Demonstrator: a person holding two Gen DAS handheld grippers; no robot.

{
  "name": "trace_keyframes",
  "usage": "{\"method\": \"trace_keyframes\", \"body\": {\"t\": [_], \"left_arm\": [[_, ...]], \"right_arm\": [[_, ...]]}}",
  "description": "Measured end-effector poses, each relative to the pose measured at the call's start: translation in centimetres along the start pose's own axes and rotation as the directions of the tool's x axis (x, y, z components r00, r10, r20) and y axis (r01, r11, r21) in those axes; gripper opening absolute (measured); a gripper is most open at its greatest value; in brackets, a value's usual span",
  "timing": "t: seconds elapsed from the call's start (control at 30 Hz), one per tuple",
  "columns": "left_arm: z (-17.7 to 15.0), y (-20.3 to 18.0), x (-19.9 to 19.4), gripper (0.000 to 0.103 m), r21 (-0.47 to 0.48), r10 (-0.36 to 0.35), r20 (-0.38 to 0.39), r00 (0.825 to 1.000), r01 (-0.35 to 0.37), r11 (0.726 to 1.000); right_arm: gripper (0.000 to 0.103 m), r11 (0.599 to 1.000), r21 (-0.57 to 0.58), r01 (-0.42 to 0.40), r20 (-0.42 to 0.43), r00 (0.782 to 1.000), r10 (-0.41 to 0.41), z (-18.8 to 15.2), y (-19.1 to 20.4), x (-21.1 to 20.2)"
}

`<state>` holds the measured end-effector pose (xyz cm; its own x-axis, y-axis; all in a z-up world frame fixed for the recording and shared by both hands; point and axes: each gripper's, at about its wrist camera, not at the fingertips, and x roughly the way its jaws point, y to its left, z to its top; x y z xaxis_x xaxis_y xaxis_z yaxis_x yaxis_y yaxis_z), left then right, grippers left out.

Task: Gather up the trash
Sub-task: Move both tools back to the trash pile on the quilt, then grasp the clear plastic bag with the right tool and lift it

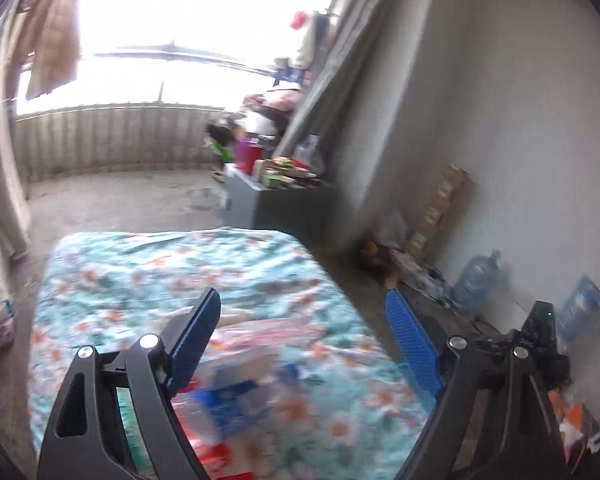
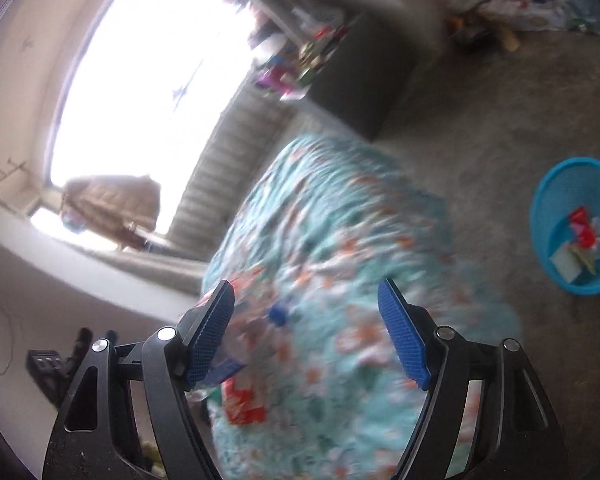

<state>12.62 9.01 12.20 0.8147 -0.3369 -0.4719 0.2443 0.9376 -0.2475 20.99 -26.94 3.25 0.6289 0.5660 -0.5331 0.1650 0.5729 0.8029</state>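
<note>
Blue mesh basket (image 2: 576,226) sits on the concrete floor, well apart from the floral bedspread (image 1: 188,264), off its right side in the right wrist view. It holds some crumpled wrappers: red, white, pale green.

More trash lies on the bedspread: a blurred heap of clear plastic packaging (image 1: 236,376) with red and blue print at the near edge. You have it under the left gripper (image 1: 306,332). A red wrapper (image 2: 244,402) lies below the right gripper (image 2: 306,328).

Both grippers stand wide, nothing between the pads. Neither carries anything.

Risks as you go on:
- Both views are smeared. Closing on the heap now likely pinches bedspread along with plastic.
- Thin film may slip from the pads on the way to the basket.
- From the bedspread the basket is a long carry, so a loose grip drops trash on the floor.
</note>
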Motion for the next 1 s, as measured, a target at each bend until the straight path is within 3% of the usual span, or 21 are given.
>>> {"method": "trace_keyframes", "body": {"t": [0.13,0.4,0.73,1.0], "left_arm": [[-1.5,5.1,-0.7,0.082,-0.093,0.067,-0.020,0.998,-0.069,0.993],[-4.2,9.5,-0.7,0.082,-0.155,0.077,-0.047,0.996,-0.083,0.984],[-4.8,12.7,-0.1,0.077,-0.204,0.023,-0.053,0.998,-0.033,0.978],[-4.7,13.2,1.8,0.066,-0.246,-0.050,-0.076,0.996,0.030,0.969]], "right_arm": [[0.072,0.996,-0.008,-0.084,-0.112,0.990,0.083,-0.8,3.6,4.6],[0.070,0.987,0.071,-0.142,-0.297,0.942,0.157,-2.0,8.6,14.0],[0.054,0.973,0.220,-0.066,-0.349,0.926,0.142,-1.5,7.9,19.9],[0.046,0.966,0.234,-0.109,-0.333,0.925,0.185,-1.1,7.5,19.1]]}}
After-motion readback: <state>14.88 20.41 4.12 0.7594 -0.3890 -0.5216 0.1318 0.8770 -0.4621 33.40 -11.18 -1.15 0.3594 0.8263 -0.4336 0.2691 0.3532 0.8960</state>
